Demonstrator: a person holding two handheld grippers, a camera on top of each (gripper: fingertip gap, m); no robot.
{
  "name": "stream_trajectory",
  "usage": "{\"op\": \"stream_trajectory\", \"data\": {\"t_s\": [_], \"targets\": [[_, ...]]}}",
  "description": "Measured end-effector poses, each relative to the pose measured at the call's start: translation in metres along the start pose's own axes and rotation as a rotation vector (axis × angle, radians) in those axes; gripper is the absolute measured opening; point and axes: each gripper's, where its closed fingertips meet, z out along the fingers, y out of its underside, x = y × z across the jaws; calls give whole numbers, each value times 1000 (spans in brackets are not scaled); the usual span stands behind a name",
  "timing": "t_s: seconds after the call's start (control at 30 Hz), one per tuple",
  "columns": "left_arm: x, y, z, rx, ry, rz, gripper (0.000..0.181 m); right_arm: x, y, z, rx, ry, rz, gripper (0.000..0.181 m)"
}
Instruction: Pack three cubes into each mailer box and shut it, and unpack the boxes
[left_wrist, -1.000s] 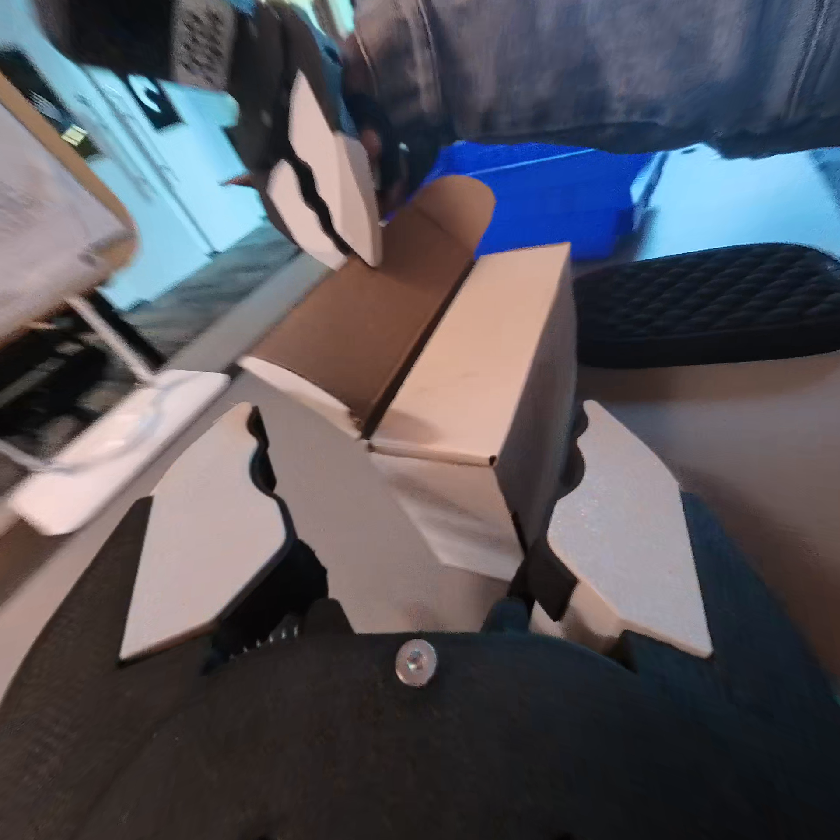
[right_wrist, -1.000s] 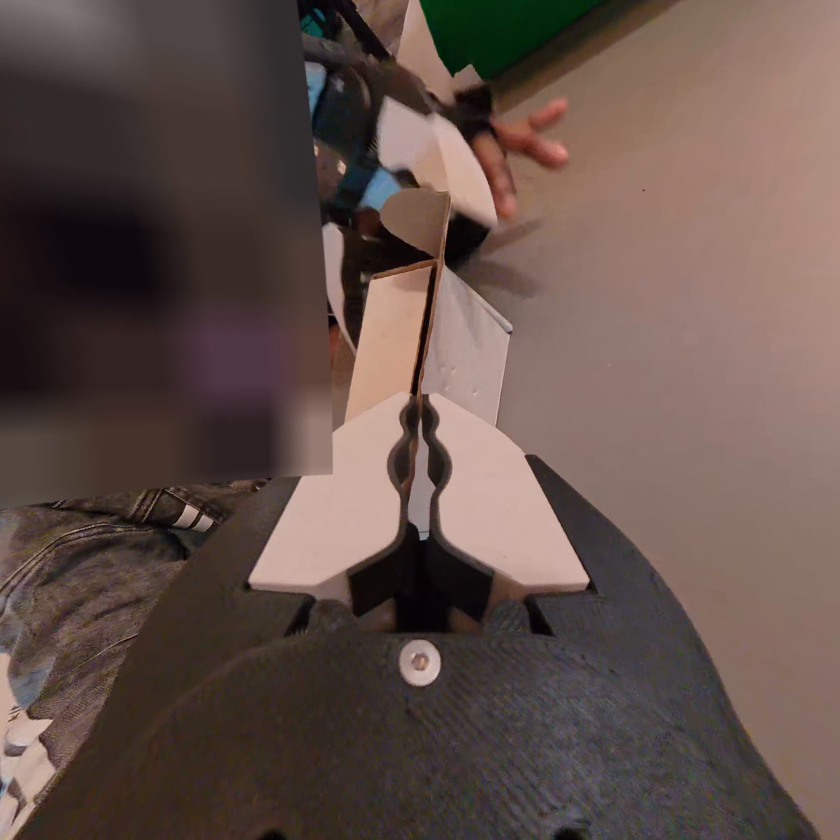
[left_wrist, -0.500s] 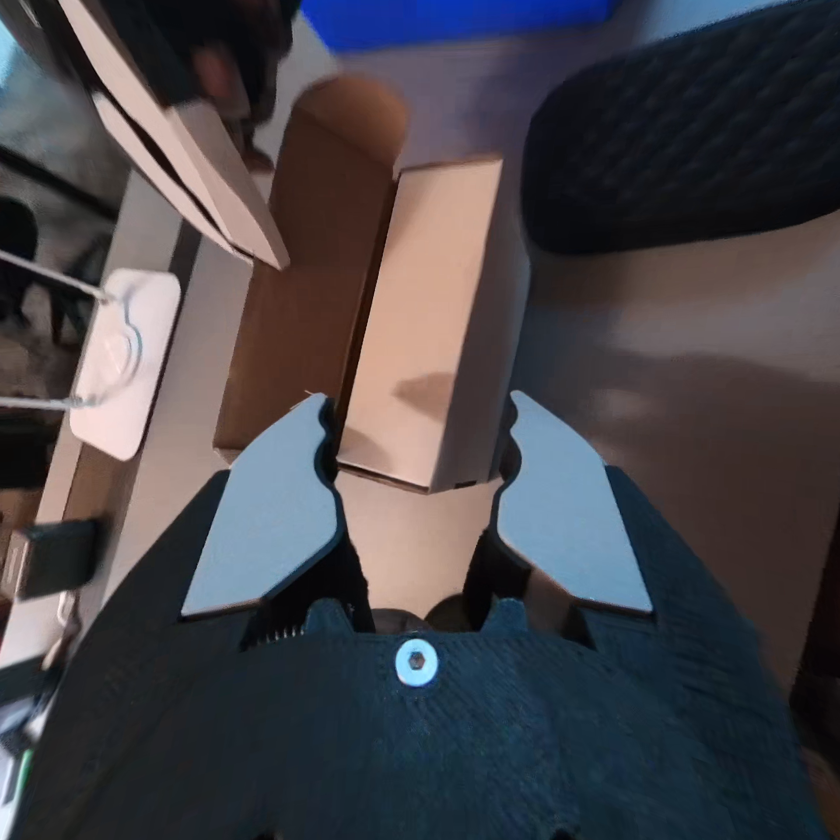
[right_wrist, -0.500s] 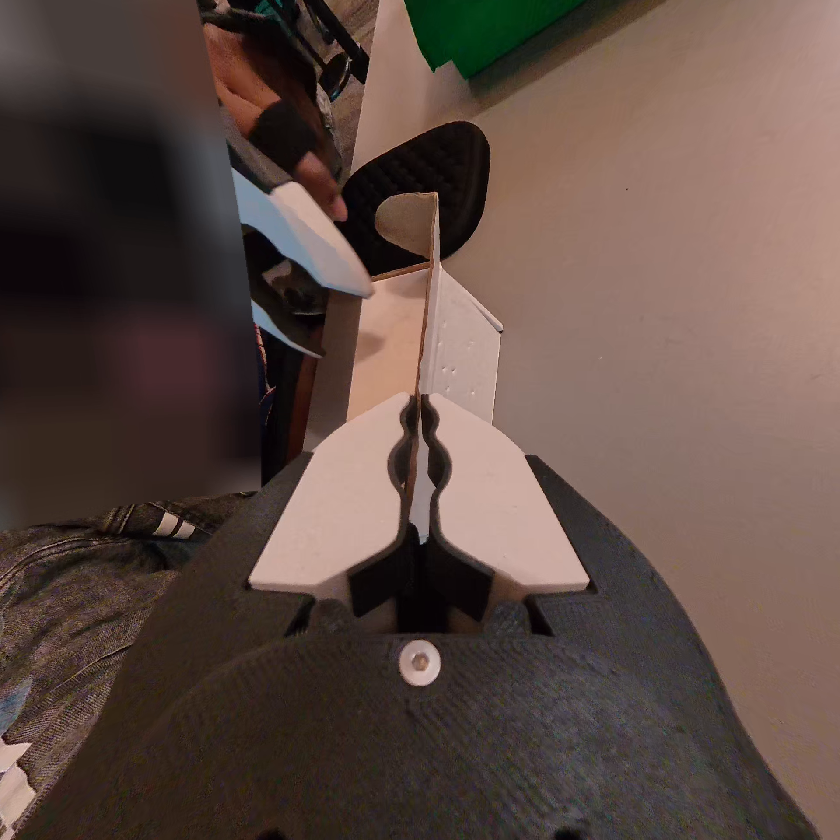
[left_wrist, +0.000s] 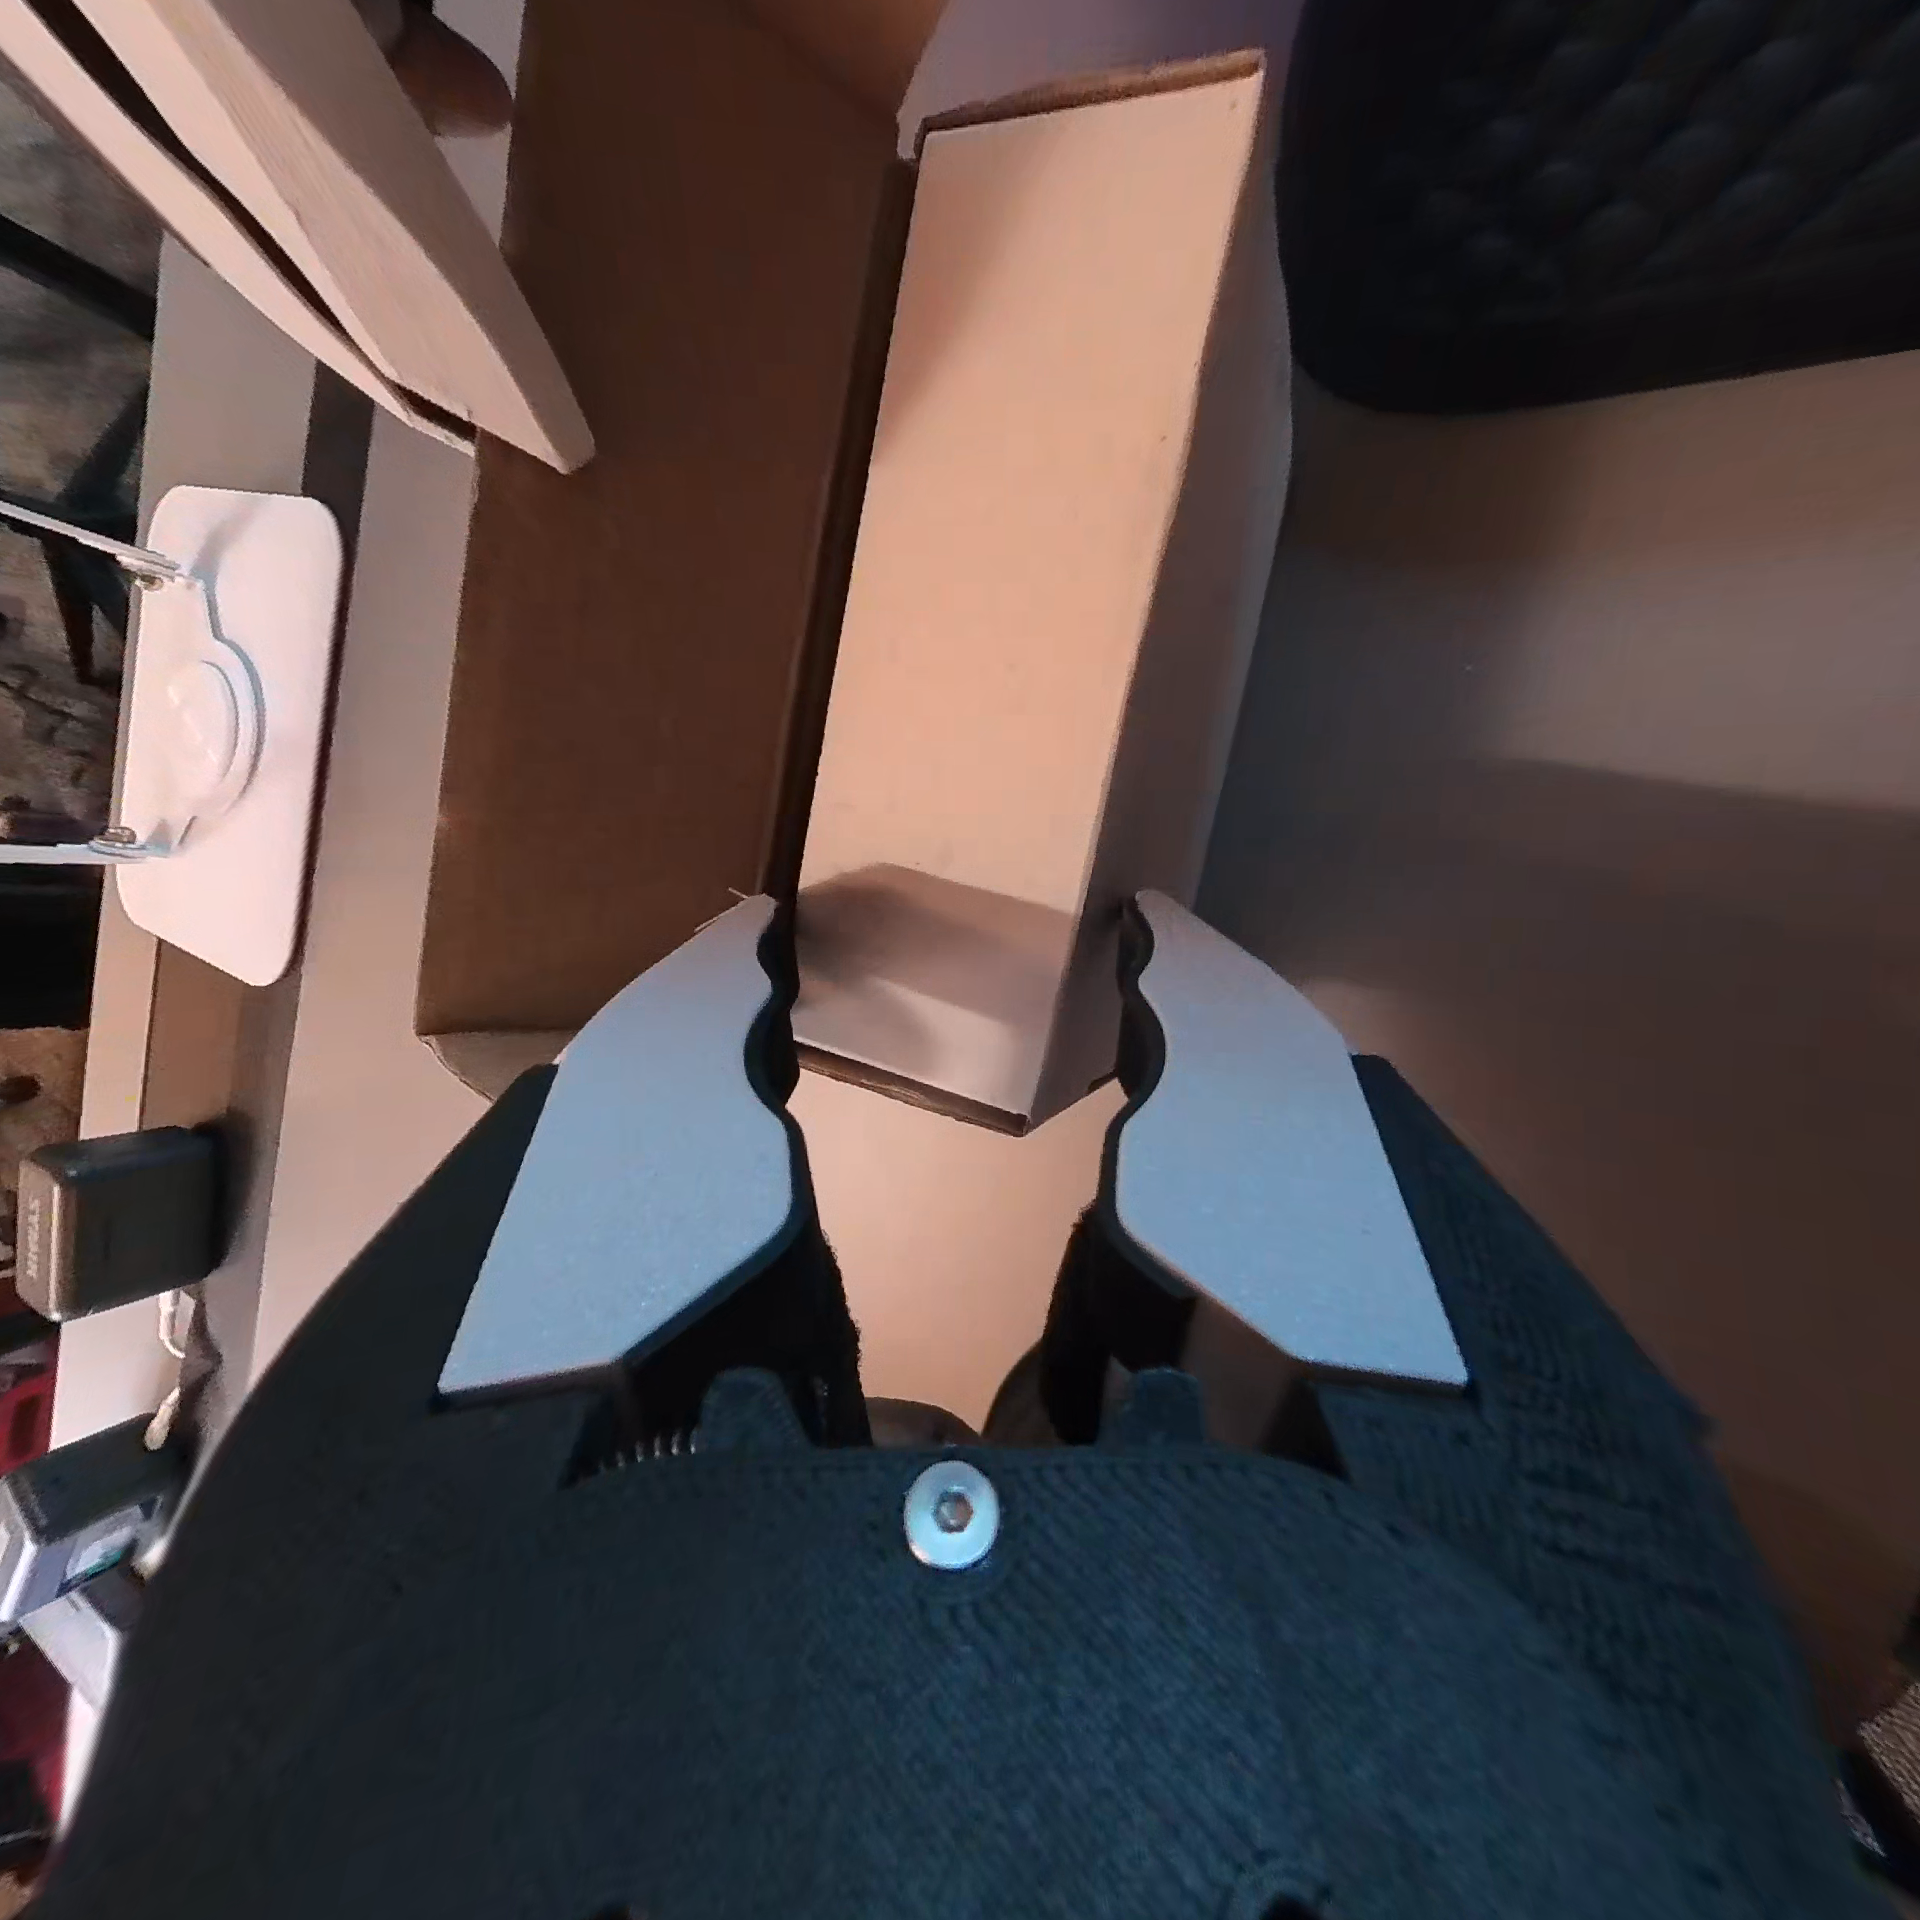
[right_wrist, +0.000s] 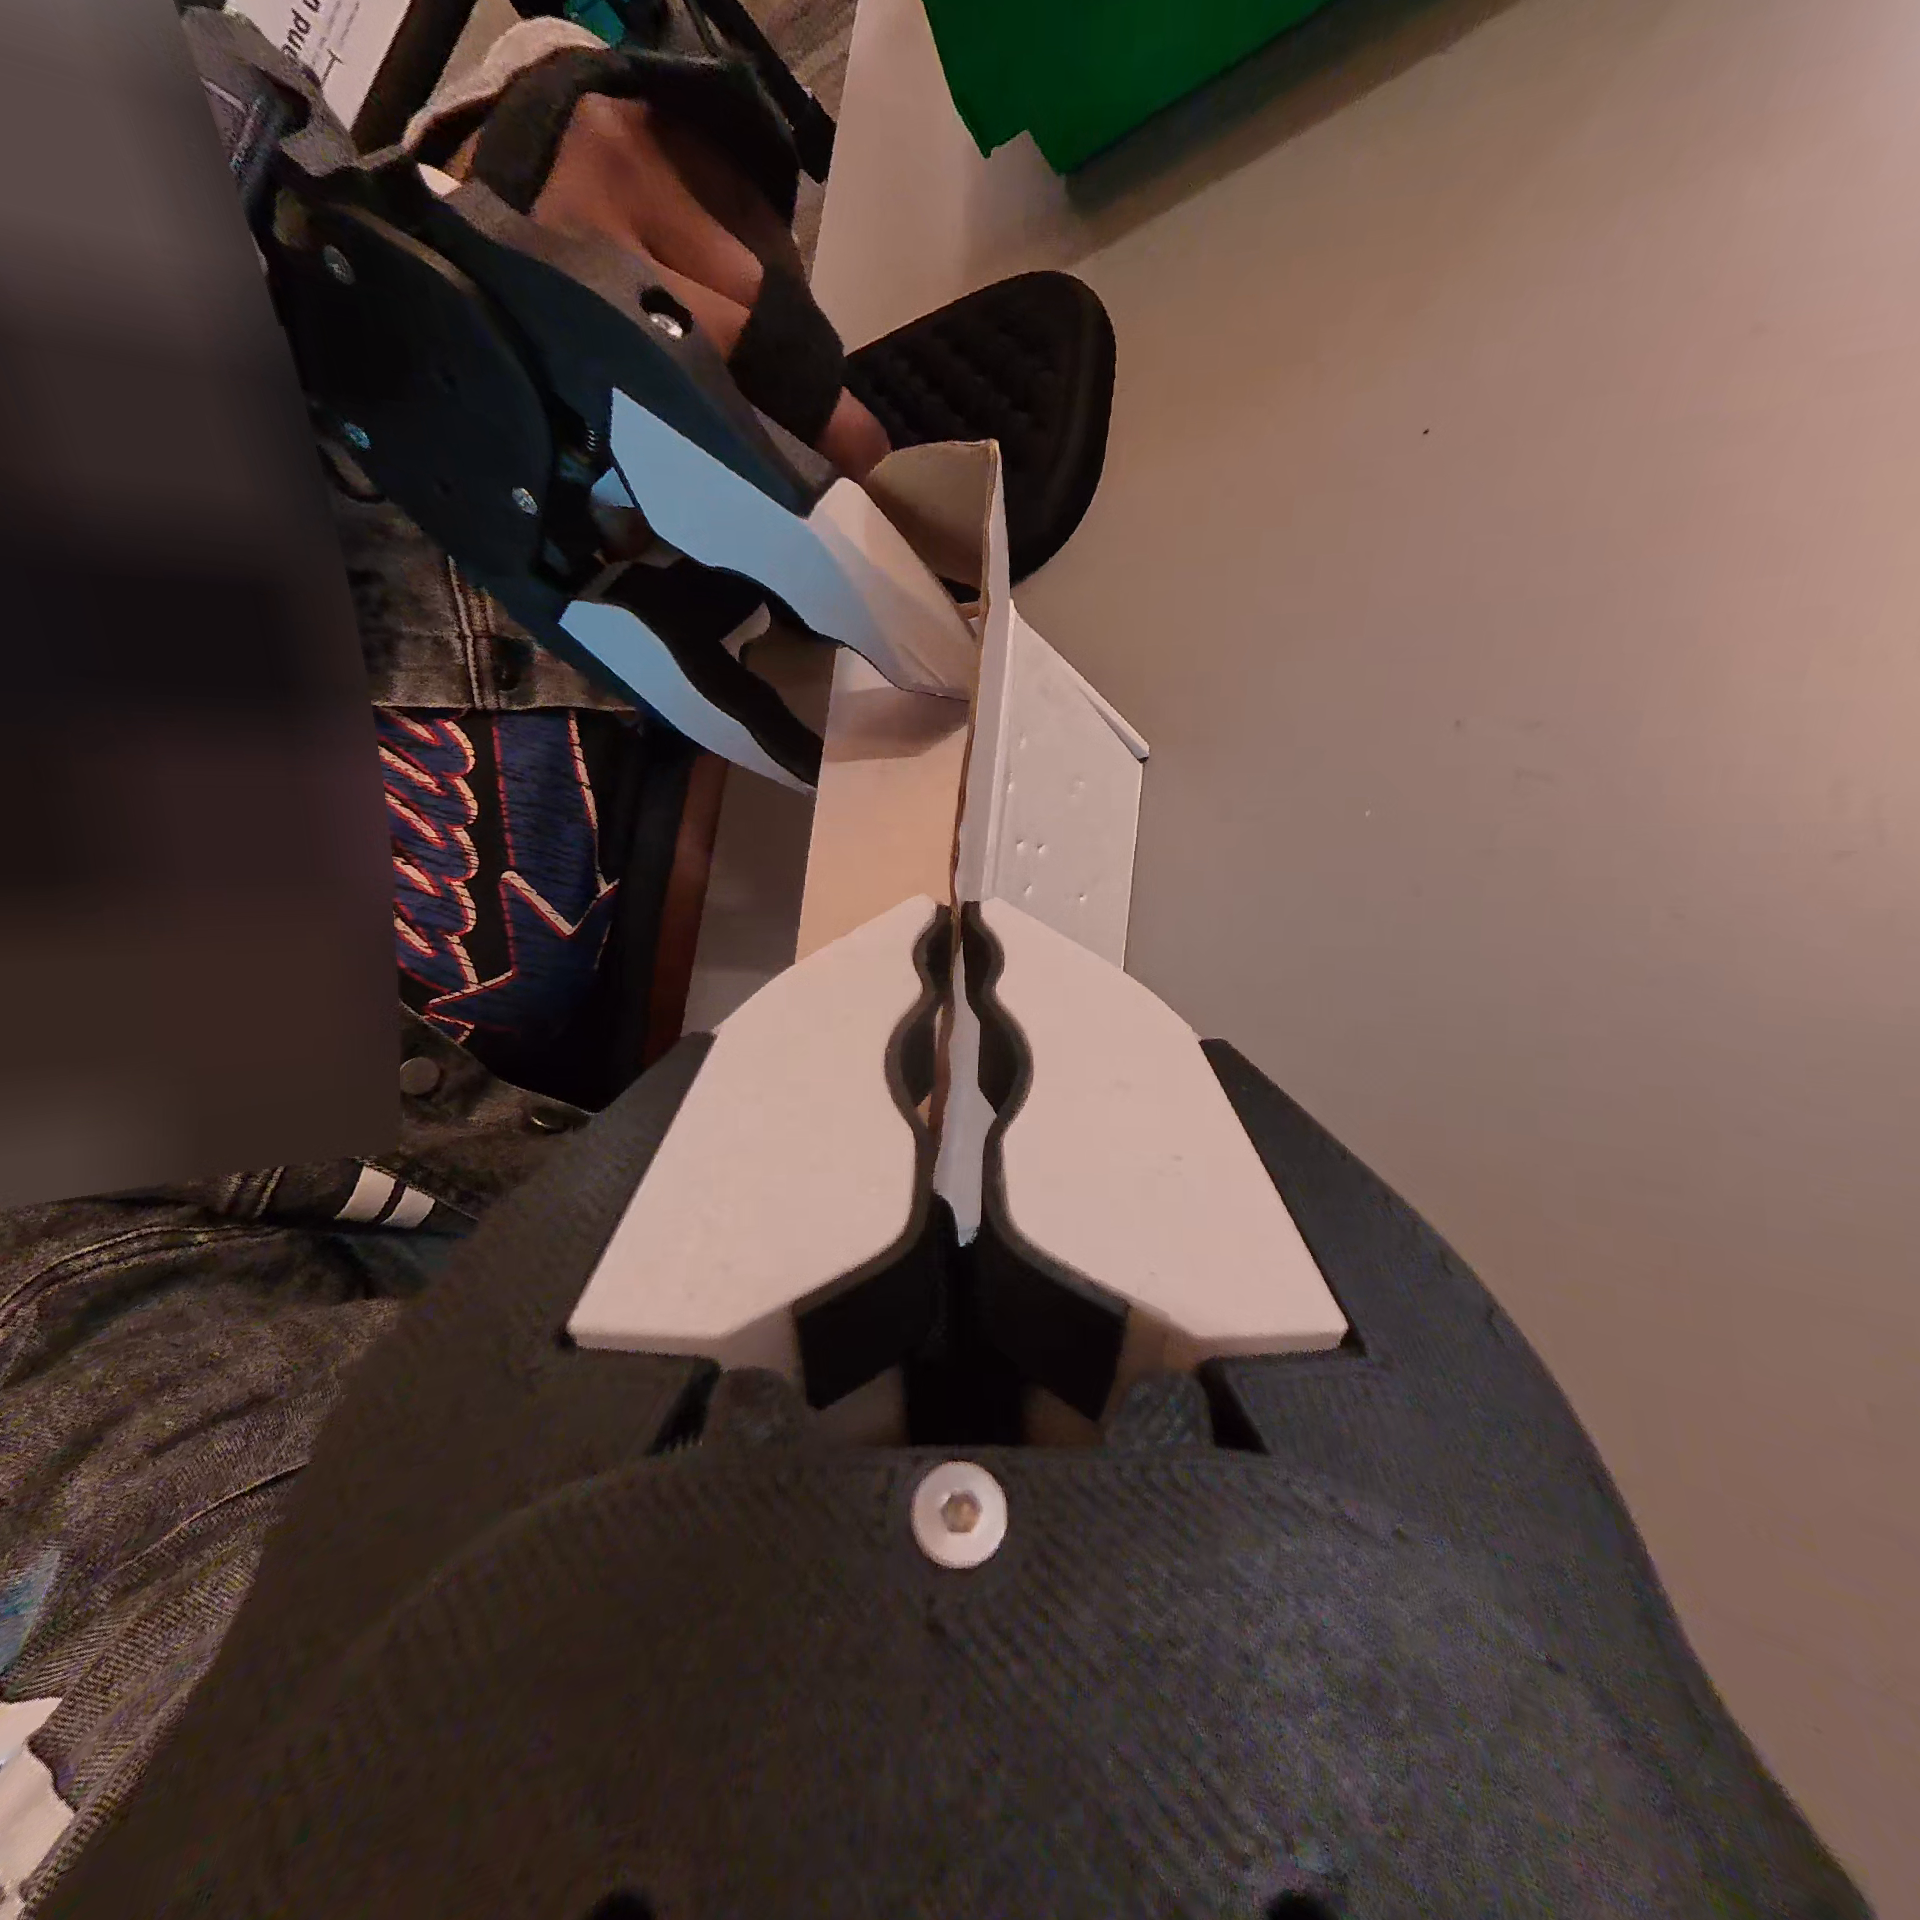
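Looks like an office or lab workspace: plain beige counter (right_wrist: 1507, 727), black quilted pad (left_wrist: 1621, 177), green bin (right_wrist: 1091, 73) at the far edge, black charger block (left_wrist: 114, 1226) and white mount plate (left_wrist: 229, 727) off the side.

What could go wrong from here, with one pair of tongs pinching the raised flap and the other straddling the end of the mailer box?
1. The right tongs are shut on only the thin edge of the raised lid flap; a pull could bend or tear the cardboard.
2. The left tongs straddle the mailer box end with their jaws open, so the box may slide on the table.
3. Both tongs sit close; they might collide.
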Motion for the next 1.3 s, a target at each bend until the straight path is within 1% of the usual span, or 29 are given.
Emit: {"op": "stream_trajectory", "data": {"t_s": [0.1,0.23,0.33,0.47,0.6,0.7,0.8,0.9,0.97,1.03,1.1,1.17,1.23,1.3], "targets": [[-3,1,-1,8,-43,43,58,0,-4,-2,10,12,-15,2],[-11,8,-3,3,-199,189,57,1,-16,-13,59,64,-49,2],[-5,9,-6,46,-284,247,56,3,-22,-20,63,124,-73,2],[14,10,-13,89,-361,298,53,-2,-29,-23,69,149,-103,1],[41,12,-17,66,-334,344,51,-11,-36,-24,64,152,-126,2],[50,11,-16,105,-278,283,41,-17,-38,-22,47,156,-133,2],[53,23,-4,79,-214,221,30,-22,-40,-22,41,154,-142,2],[56,36,8,25,-219,246,20,-19,-44,-26,50,187,-162,2],[61,41,15,15,-197,245,16,-12,-48,-32,63,257,-194,2],[59,42,16,23,-208,231,16,7,-52,-41,53,420,-271,2],[56,44,17,17,-212,217,16,31,-47,-48,-41,612,-378,2],[55,44,18,21,-215,206,16,52,-38,-46,-144,749,-454,2],[53,44,19,20,-221,202,17,74,-28,-39,-219,837,-475,2],[51,44,20,23,-227,196,17,93,-16,-31,-271,885,-463,2]]}}
